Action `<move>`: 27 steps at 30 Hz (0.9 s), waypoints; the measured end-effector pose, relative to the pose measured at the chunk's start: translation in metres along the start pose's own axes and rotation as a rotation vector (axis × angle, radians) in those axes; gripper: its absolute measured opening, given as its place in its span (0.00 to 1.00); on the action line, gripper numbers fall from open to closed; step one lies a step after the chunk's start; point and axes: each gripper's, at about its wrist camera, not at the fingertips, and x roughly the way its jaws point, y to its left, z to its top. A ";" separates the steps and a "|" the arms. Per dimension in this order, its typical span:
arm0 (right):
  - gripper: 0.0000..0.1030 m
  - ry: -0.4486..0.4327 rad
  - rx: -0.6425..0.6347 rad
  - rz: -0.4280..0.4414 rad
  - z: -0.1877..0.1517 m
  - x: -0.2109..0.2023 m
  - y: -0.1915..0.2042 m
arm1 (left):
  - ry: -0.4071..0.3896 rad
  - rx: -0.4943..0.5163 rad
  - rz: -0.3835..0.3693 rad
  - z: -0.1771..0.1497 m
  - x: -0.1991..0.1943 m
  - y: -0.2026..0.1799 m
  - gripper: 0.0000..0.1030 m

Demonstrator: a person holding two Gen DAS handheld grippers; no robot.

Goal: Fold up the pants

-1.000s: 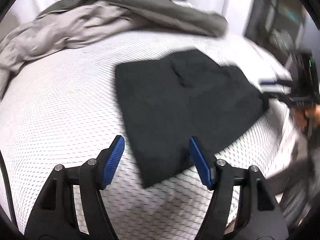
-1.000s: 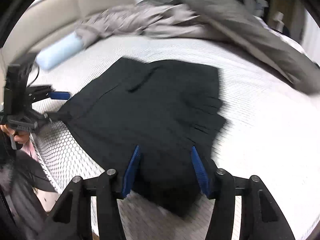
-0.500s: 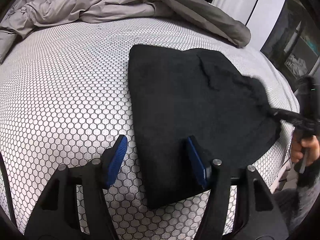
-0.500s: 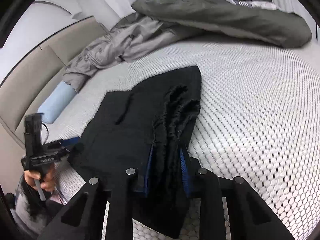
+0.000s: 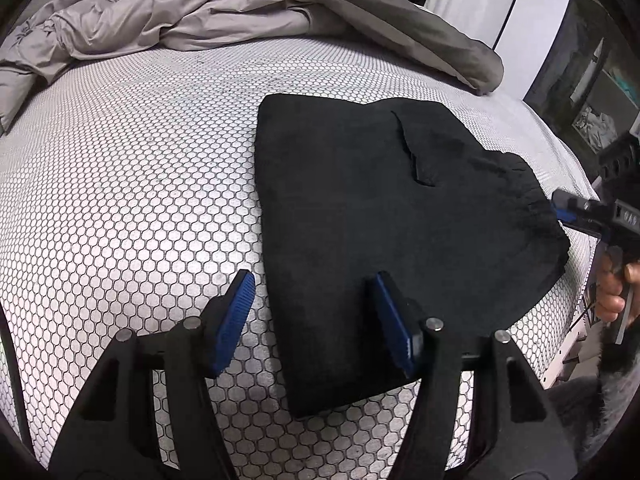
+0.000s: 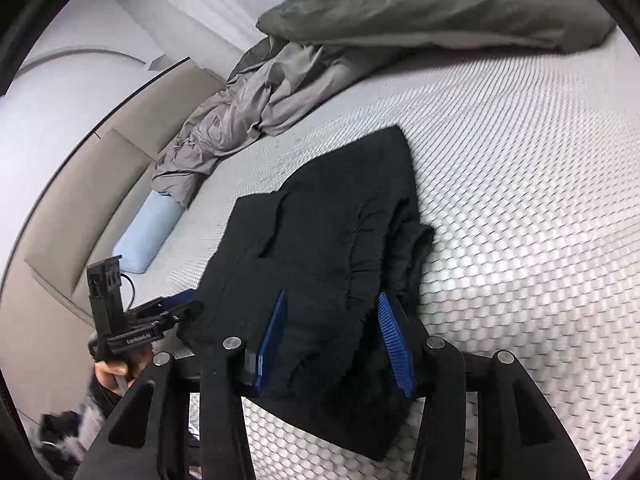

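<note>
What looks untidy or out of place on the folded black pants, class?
The black pants lie mostly flat, but the edge nearest the right tool is bunched into a rumpled ridge instead of lying flush. A small crease also breaks the top surface.

One pants, two grippers, one duvet, one pillow

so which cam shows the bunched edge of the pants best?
Right wrist: the bunched edge of the pants lies close, between its open fingers. Left wrist shows that edge small and far, beside the right gripper.
</note>
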 end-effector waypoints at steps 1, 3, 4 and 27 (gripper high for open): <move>0.47 -0.005 0.009 0.027 0.000 -0.003 0.004 | -0.001 0.003 0.000 -0.001 0.001 0.000 0.57; 0.47 -0.011 -0.016 0.032 0.001 -0.005 0.012 | 0.000 0.010 -0.003 -0.001 0.002 -0.003 0.57; 0.47 0.012 -0.039 -0.002 0.000 -0.002 0.014 | 0.001 0.014 -0.001 -0.001 0.003 -0.003 0.57; 0.46 0.067 0.060 -0.098 -0.009 -0.004 -0.024 | 0.021 -0.086 -0.056 0.010 0.019 0.009 0.44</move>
